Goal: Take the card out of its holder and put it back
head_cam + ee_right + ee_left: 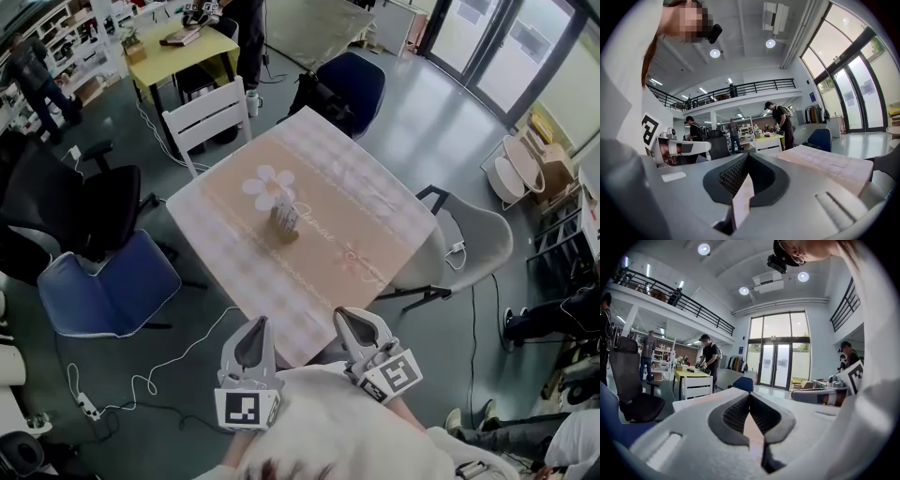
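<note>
Head view is showing the left gripper (255, 336) and the right gripper (356, 326) at the bottom of the picture, side by side at the near edge of the table (217, 246), both aiming across it. Each is carrying a marker cube (247, 409) with a black-and-white square pattern; these are patterns, not letters. In the left gripper view the left gripper (750, 397) is pressing its dark ribbed pads together at the tips, with nothing caught between them. In the right gripper view the right gripper (747, 157) is doing the same, closed tight and empty.

Beyond them, a peach tablecloth (375, 202) with checked borders is covering the table. The card (287, 217) is standing upright in its holder (280, 232) near the table's middle, just on the near side of a white flower print (269, 186). Its top edge is pointing up. Whether its long side is running up or across is too small to tell, and nothing on its face can be read. A line of cursive script (330, 232) is running across the cloth to the right of the holder, too fine to read.

The card is sitting well apart from both grippers, ahead of them and roughly between their lines of aim. Neither gripper is touching it.

Farther off, a white chair (208, 118) is standing at the table's far corner, and a person (710, 359) is bending over a yellow table (178, 54).
</note>
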Available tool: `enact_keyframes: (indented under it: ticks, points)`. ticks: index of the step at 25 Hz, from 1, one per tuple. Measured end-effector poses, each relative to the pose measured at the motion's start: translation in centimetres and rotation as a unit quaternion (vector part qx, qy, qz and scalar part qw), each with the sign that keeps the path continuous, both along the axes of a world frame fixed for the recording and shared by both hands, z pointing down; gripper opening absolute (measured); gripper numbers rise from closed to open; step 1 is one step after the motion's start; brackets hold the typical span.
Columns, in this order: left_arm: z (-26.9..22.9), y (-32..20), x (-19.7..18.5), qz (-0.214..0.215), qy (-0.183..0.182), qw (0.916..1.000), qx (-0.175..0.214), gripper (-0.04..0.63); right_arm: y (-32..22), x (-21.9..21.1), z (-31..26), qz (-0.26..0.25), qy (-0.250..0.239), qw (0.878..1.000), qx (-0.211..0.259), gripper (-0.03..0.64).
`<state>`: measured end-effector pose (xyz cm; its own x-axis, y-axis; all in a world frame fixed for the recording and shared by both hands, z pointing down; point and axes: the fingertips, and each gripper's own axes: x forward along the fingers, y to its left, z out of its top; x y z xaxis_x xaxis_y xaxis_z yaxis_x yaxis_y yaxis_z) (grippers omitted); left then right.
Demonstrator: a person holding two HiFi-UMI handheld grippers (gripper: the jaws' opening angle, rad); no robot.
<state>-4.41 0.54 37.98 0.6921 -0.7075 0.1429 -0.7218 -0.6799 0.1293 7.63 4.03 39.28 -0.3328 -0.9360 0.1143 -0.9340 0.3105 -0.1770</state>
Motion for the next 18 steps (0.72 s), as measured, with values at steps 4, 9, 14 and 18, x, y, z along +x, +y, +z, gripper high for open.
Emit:
enact_keyframes:
  ticks: [4,9,14,18]
  points:
    - [0.3,-0.1,0.2,-0.011,-0.006,0.9999,-0.006,0.002,-0.4,0.1,0.2,-0.013,-0.002,1.000,-0.001,-0.003]
    - [-0.4,-0.6,0.9,-0.033,0.006,0.9994,-0.006,0.002,-1.4,0.7,-0.2,-0.032,-0.016,0.999,-0.001,-0.003]
    - [-0.8,-0.9,1.9,-0.047,0.002,0.9989,-0.007,0.002,-2.0,1.9,-0.1,-0.041,-0.020,0.999,-0.011,-0.003]
    - [-1.1,-1.1,2.5,-0.062,0.007,0.9980,-0.006,0.002,-2.6,2.8,0.1,-0.046,-0.016,0.998,-0.034,-0.003]
